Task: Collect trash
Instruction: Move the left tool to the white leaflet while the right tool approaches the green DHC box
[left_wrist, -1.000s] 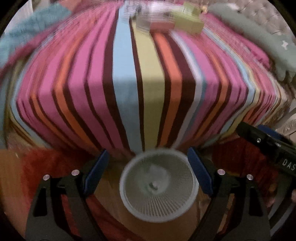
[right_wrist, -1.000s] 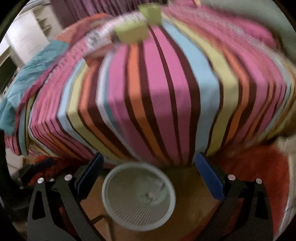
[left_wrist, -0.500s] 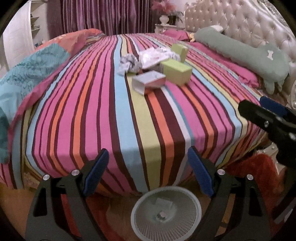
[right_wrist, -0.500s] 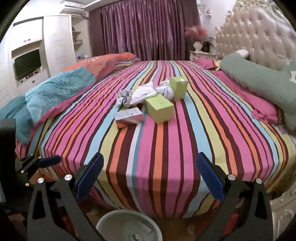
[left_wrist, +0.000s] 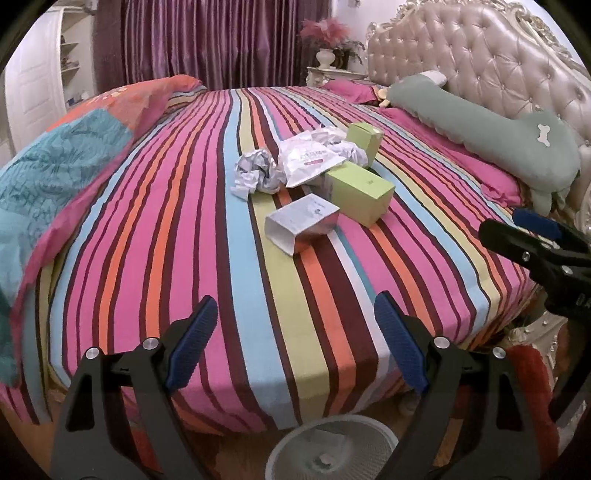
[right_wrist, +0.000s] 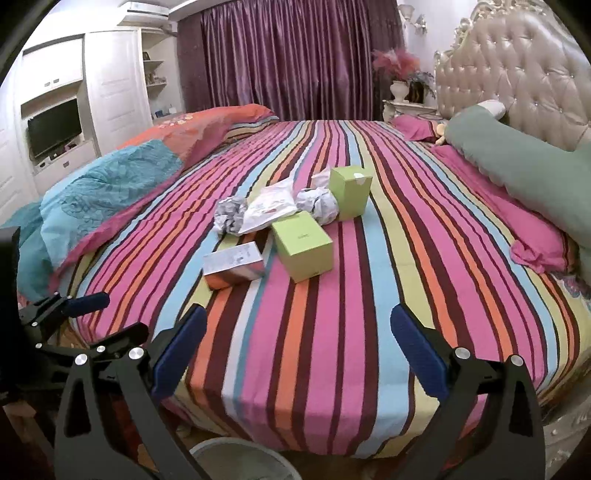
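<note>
Striped bed (left_wrist: 207, 236) holds trash; white bin (left_wrist: 332, 458) cut off below.

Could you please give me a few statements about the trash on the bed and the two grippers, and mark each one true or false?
1. Both the left gripper and the right gripper are open and hold nothing. True.
2. The silver box lies nearer the foot of the bed than the two green boxes. True.
3. The white mesh bin stands on top of the striped bedspread. False: it stands on the floor at the foot of the bed.
4. Both green boxes stand upright. False: the far green box stands upright, while the near green box lies on its side.
</note>
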